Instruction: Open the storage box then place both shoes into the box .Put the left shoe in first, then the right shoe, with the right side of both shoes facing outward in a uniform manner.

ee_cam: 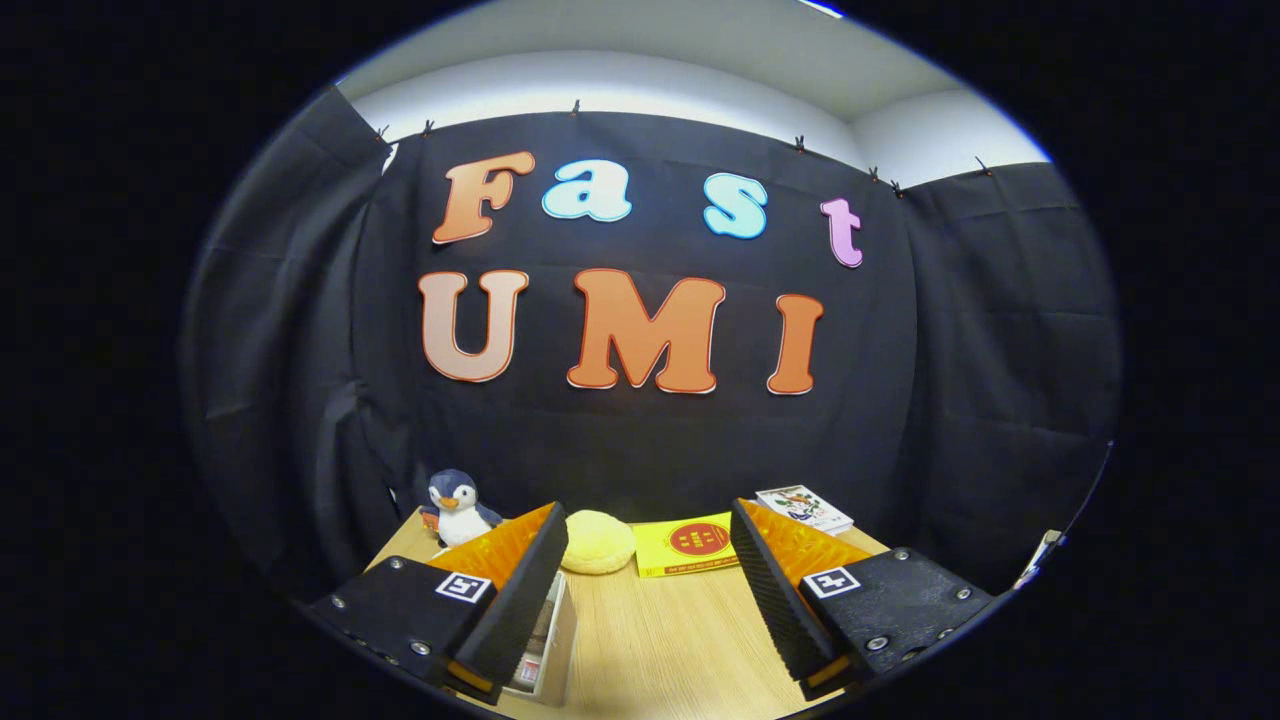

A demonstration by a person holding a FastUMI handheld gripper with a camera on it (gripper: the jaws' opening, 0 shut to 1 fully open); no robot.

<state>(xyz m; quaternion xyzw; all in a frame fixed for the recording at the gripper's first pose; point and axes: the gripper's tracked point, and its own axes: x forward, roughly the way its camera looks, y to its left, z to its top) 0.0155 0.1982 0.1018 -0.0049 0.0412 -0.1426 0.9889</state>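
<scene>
The tool (648,590) is held level, its two fingers (520,590) spread wide apart, nothing gripped between them.

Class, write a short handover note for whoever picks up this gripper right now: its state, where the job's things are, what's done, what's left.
Gripper: open, holding nothing, raised over the wooden table.
A clear box sits under one finger; whether it is the storage box, or opened, can't be told.
Beyond the fingers: plush penguin, yellow bun-like toy, yellow booklet, small book.
Done: nothing evident.
Left: find the shoes, open the box, left shoe in, then right.
</scene>
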